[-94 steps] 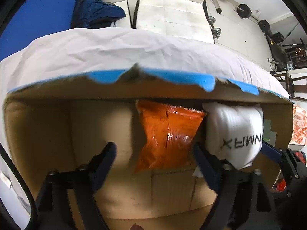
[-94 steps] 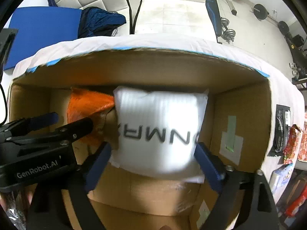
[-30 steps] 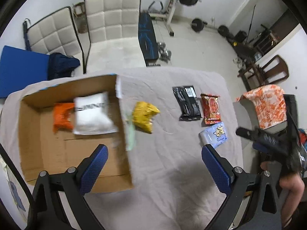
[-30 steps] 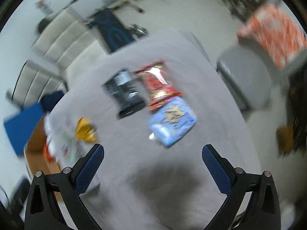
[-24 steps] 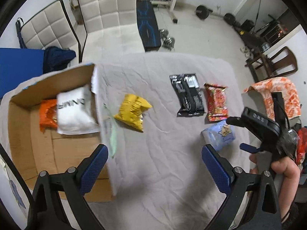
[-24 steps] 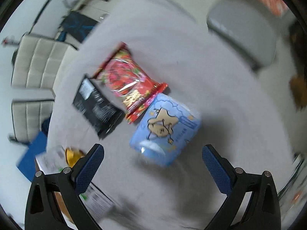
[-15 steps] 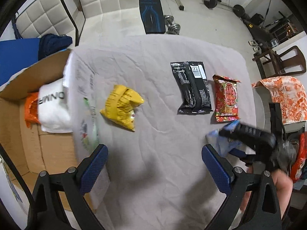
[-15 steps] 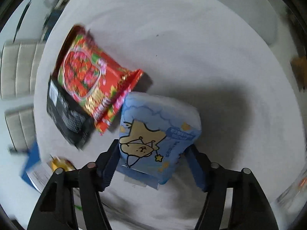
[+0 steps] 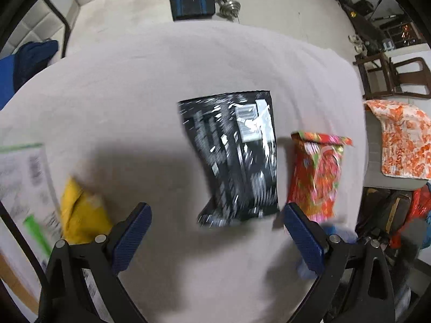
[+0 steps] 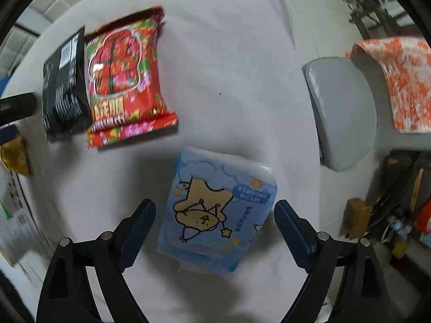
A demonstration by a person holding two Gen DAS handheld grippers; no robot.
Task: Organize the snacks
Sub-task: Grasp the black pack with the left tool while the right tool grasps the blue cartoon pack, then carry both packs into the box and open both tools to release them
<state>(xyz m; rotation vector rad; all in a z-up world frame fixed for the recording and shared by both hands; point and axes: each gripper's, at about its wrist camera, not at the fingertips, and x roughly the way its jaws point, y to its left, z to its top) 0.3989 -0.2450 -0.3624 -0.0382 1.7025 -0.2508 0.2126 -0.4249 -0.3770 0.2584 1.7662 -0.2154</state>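
Observation:
A blue pack with a star cartoon [image 10: 215, 212] lies on the white cloth between the fingers of my right gripper [image 10: 215, 228], which is open around it without touching. Up and left of it lie a red flowered snack bag [image 10: 124, 80] and a black packet [image 10: 64, 91]. My left gripper [image 9: 216, 234] is open just below the black packet [image 9: 234, 156], with the red bag [image 9: 317, 177] to its right and a yellow bag [image 9: 80, 215] by its left finger. The blue pack [image 9: 334, 235] shows blurred behind the left gripper's right finger.
The cardboard box's flap with printed labels [image 9: 24, 183] stands at the left edge of the table [image 9: 161, 80]. A grey chair seat [image 10: 342, 107] with an orange patterned cloth [image 10: 398, 80] stands off the table's right side. Clutter lies on the floor at the right.
Both grippers left the box and swung right over the table. The left has dropped low toward the black packet. The right has come down around the blue pack, its fingers wider apart than half a second ago.

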